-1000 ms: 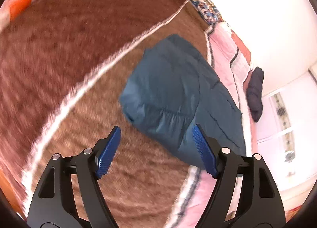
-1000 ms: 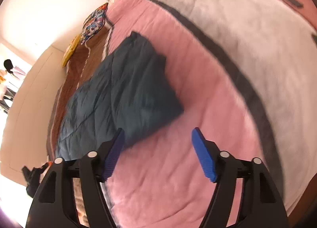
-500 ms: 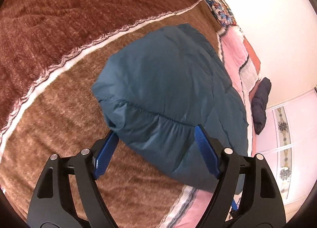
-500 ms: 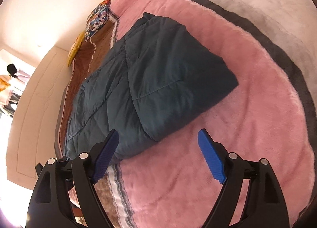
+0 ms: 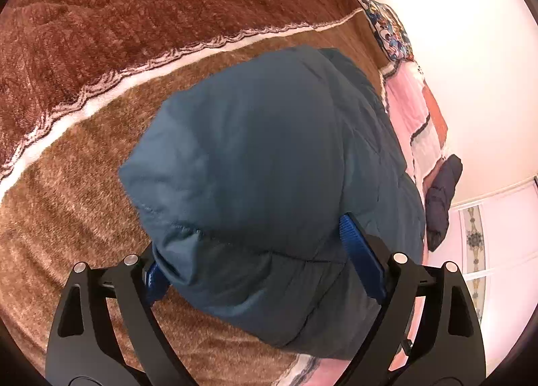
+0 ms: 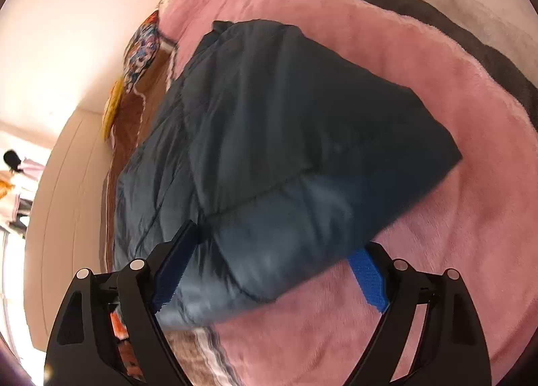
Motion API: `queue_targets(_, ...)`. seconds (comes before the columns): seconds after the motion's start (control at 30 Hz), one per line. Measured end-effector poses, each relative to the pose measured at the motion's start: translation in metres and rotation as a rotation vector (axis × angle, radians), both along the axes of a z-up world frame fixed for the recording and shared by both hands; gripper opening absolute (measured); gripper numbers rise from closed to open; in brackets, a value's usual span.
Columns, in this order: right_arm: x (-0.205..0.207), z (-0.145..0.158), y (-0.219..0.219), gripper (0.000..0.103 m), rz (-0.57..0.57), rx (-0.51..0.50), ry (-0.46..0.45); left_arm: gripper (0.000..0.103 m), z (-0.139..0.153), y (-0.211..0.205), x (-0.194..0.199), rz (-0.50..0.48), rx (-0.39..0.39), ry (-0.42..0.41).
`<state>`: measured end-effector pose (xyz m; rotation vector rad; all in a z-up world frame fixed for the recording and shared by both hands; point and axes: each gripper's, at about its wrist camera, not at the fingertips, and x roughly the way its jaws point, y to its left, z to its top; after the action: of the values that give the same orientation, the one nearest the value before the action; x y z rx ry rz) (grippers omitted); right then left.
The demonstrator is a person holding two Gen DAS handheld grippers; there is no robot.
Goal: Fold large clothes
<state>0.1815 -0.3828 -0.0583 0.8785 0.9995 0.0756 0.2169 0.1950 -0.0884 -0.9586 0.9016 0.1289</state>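
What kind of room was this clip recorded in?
Most likely a bedroom. The blue padded jacket lies on a bed covered with a plush brown blanket and a pink one, a patterned pillow sits by the wall, and panelled wardrobe-like doors stand beyond.

On my left hand-held gripper [image 5: 264,256], the blue jacket [image 5: 269,167] covers most of the left pad; on my right hand-held gripper [image 6: 269,260] it hides the right pad's tip. The jacket's near corner is blurred in the right view. I cannot identify the dark bundle [image 5: 440,198] at the bed's [image 5: 101,50] edge.
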Motion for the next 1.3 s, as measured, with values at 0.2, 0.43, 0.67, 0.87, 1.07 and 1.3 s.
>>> queue_targets(0.2, 0.007, -0.009, -0.007, 0.076, -0.061, 0.055, 0.001, 0.075, 0.003, -0.002, 0.002, -0.004, 0.028, -0.018)
queue_targets(0.43, 0.004, 0.001, -0.007, 0.038, -0.025, 0.013, -0.048, 0.029, 0.028, -0.009, 0.003, -0.077, 0.132, -0.078)
queue_targets(0.67, -0.013, 0.018, -0.002, 0.026, 0.018, -0.034, -0.076, 0.021, 0.058, -0.018, -0.022, -0.15, 0.254, -0.134)
queue_targets(0.87, -0.05, 0.028, -0.003, 0.026, 0.063, -0.059, -0.068, 0.021, 0.067, -0.015, -0.068, -0.209, 0.288, -0.127)
queue_targets(1.07, -0.1, 0.031, 0.006, 0.026, 0.141, -0.124, -0.049, 0.021, 0.059, -0.007, -0.126, -0.235, 0.29, -0.092)
queue_targets(1.3, -0.147, 0.027, 0.018, 0.026, 0.195, -0.214, -0.035, 0.021, 0.046, -0.008, -0.178, -0.273, 0.331, -0.063)
